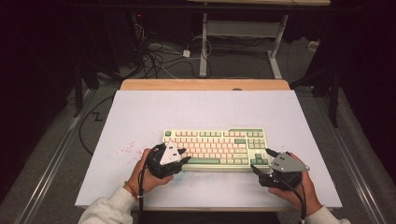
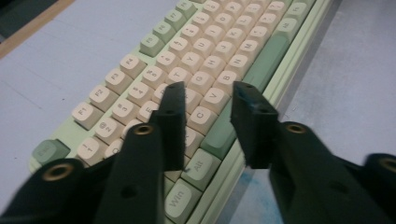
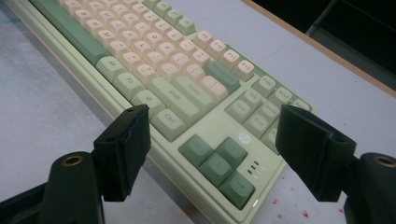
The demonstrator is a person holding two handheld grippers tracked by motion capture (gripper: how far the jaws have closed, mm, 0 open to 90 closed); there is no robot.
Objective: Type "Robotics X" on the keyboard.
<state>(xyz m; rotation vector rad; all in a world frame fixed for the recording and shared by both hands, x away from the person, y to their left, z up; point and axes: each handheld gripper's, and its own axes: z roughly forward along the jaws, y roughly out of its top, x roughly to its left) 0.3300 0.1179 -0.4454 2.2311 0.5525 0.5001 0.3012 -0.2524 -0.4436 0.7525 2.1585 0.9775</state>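
The table (image 1: 140, 121) carries the keyboard (image 1: 215, 148) near my edge. My right gripper (image 3: 212, 149) stands wide at its arrow-key corner. My left gripper (image 2: 205, 105), half-narrowed, grasps nothing above the C and V keys, perhaps touching one. Next: settle squarely onto one key.

A: What lay under it all?

B: A pale lilac-white surface (image 1: 140, 116), with a bare wooden strip (image 1: 205, 84) along its far edge.

A: Any marks on it?

B: Red specks (image 1: 127, 149) were scattered near its left front part.

A: And beyond?

B: A grey floor (image 1: 233, 65), a tangle of cables (image 1: 159, 56) on it, and the white legs of another desk (image 1: 203, 46) standing behind, amid darkness.
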